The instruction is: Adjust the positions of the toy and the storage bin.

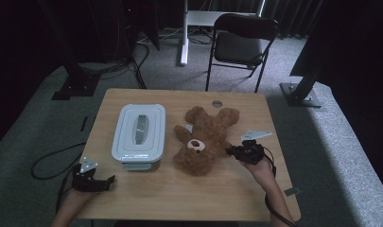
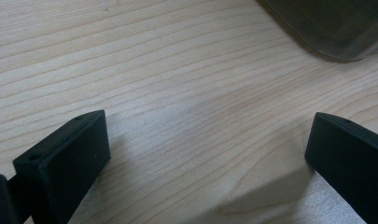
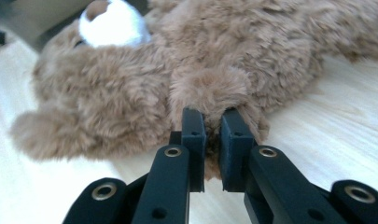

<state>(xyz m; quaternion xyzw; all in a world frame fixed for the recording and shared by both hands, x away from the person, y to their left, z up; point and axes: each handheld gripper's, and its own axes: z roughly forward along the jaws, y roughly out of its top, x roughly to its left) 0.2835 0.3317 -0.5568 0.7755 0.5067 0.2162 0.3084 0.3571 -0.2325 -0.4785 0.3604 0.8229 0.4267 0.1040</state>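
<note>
On the table (image 1: pixel 146 189), pale wood with fine straight grain and rounded corners, lies a bear (image 1: pixel 203 139). Plush, shaggy brown pile, thick and matted in tufts. It sprawls on its back near the middle of the top, head toward the person, legs toward the far edge. Muzzle white and smooth, nose patch brown. Limbs stubby, rounded at the ends.

Just left of the bear, a box (image 1: pixel 138 135): pale grey plastic, rectangular with rounded corners, lid on, a grey strip running along the lid's centre. Box and bear lie close but apart.

Right gripper (image 3: pixel 211 122): black, hard, matt, with brass-ringed holes in its links. Jaws drawn nearly together, pinching a tuft-ended paw of the bear between the pads; fur bulges above the tips. In the high view it sits at the bear's right side (image 1: pixel 234 151), hand behind it.

Left gripper (image 2: pixel 207 149): same black blocky jaws, spread wide, nothing between them, bare wood beneath. It rests near the table's front left corner (image 1: pixel 104 182), well apart from the bear, a corner of the box ahead.
</note>
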